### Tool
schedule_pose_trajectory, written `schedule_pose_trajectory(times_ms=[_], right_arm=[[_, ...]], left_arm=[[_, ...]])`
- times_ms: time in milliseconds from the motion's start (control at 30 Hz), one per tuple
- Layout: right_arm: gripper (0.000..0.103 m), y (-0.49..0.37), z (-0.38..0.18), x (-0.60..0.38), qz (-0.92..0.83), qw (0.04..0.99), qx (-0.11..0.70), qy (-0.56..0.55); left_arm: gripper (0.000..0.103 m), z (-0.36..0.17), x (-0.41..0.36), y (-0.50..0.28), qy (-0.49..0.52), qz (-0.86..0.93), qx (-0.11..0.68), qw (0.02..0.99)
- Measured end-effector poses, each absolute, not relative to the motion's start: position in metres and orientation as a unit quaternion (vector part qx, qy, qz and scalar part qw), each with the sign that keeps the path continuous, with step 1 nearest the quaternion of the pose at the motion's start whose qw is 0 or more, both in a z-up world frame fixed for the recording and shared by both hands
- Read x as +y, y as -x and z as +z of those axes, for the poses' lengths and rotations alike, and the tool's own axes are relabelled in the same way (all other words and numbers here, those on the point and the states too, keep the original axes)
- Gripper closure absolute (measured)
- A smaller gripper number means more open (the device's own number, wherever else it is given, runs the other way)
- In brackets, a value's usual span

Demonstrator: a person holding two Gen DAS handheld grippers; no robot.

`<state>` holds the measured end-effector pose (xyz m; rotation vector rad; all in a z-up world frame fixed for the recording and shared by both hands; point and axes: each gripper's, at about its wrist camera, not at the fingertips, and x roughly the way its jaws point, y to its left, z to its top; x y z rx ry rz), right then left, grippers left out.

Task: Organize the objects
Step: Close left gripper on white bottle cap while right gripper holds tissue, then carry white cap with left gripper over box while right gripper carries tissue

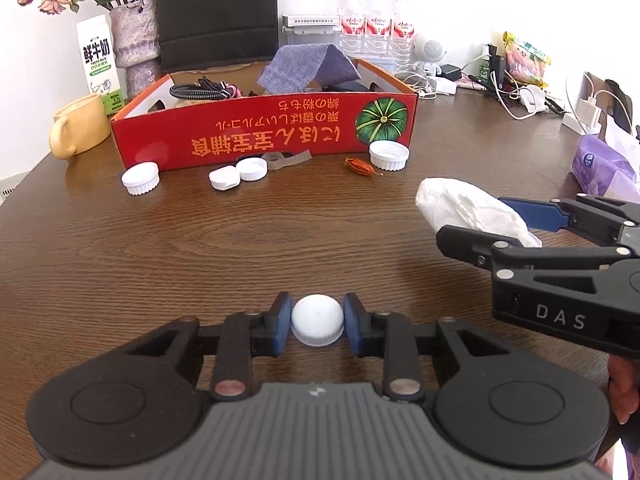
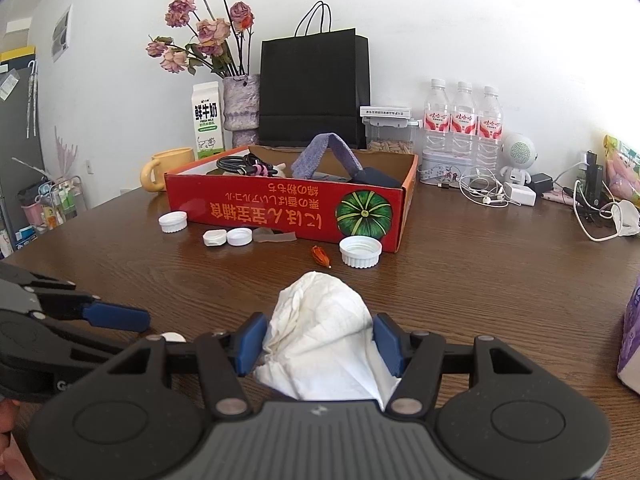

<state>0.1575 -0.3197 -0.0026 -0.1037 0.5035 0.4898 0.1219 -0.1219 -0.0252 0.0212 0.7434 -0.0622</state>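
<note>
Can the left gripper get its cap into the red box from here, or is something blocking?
Probably yes. The left gripper is shut on the white cap, and the bare table ahead leads to the red box; only loose caps line its front wall.

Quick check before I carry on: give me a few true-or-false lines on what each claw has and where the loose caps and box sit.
1. The left claw is shut on a white bottle cap. True.
2. The right claw is empty. False: it grips a crumpled white tissue.
3. Several white caps lie on the table in front of the red box. True.
4. The red box is empty. False: it holds a cable and a purple cloth.
</note>
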Motion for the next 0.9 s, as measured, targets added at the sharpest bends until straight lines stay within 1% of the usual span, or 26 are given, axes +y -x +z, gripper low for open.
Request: schedule_pose_trajectory(times_ms=[400, 633, 900], right_arm=[[0.045, -0.157, 0.001, -0.304, 0.247, 0.935, 0.248, 0.059], [0.045, -0.166, 0.012, -0.29, 0.249, 0.936, 0.241, 0.066], [0.045, -0.193, 0.033, -0.263, 0.255, 0.938, 0.219, 0.078]], left_arm=[[0.074, -0.021, -0.104, -0.121, 0.004, -0.029, 0.357, 0.934], [0.074, -0.005, -0.083, -0.133, 0.013, -0.018, 0.337, 0.941], [0.074, 0.023, -0.055, -0.164, 0.022, -0.009, 0.304, 0.953]])
